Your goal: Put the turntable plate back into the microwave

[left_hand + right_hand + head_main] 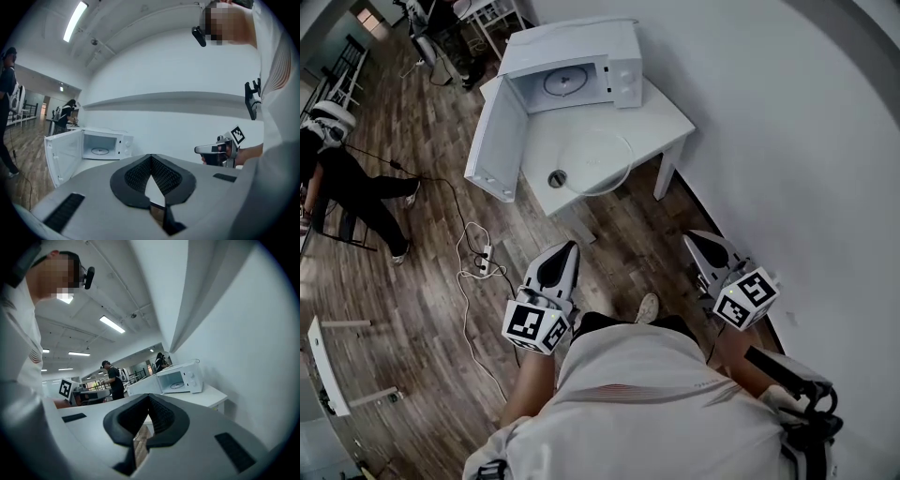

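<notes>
Clear glass, the turntable plate (pixel 598 161) is laid flat on the white table (pixel 667 120), just in front of the microwave (pixel 581 70), whose door (pixel 495 141) is swung wide open. The left gripper (pixel 571 247) and the right gripper (pixel 695 237) are held low, close to the body, pointed roughly level toward the table. Both sets of jaws are closed together – nothing is gripped. The plate is well apart from both tools, ahead of them.
</notes>
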A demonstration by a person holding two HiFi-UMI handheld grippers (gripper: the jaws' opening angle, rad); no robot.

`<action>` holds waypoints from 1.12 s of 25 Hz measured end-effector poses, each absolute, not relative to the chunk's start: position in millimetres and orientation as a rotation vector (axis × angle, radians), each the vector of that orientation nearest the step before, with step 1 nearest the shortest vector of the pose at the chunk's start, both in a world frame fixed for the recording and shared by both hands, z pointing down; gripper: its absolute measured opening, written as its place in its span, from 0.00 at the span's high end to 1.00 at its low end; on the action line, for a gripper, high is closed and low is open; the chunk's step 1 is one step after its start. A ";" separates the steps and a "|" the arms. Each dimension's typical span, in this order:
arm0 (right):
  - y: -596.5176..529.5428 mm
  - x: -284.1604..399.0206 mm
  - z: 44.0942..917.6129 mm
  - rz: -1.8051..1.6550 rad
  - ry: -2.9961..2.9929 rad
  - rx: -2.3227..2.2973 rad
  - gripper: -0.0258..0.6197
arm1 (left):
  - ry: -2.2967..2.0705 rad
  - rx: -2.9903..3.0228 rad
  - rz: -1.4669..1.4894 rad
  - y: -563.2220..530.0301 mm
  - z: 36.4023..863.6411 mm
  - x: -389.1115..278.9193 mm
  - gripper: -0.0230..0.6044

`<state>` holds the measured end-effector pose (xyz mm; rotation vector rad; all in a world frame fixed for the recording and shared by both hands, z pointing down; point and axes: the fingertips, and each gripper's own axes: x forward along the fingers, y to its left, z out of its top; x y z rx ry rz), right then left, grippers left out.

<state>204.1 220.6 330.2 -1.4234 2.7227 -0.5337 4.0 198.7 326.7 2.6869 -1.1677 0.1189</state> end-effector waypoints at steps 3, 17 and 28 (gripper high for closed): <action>203.2 214.1 335.8 -0.559 2.709 -1.373 0.96 | -1.197 2.646 0.160 192.6 337.1 11.2 0.95; 134.5 168.4 331.3 -0.495 2.854 -1.273 0.96 | -1.282 2.655 0.088 118.7 329.5 -12.9 0.95; 80.2 120.4 331.4 -0.457 2.899 -1.302 0.96 | -1.324 2.631 0.115 82.1 342.3 -56.4 0.95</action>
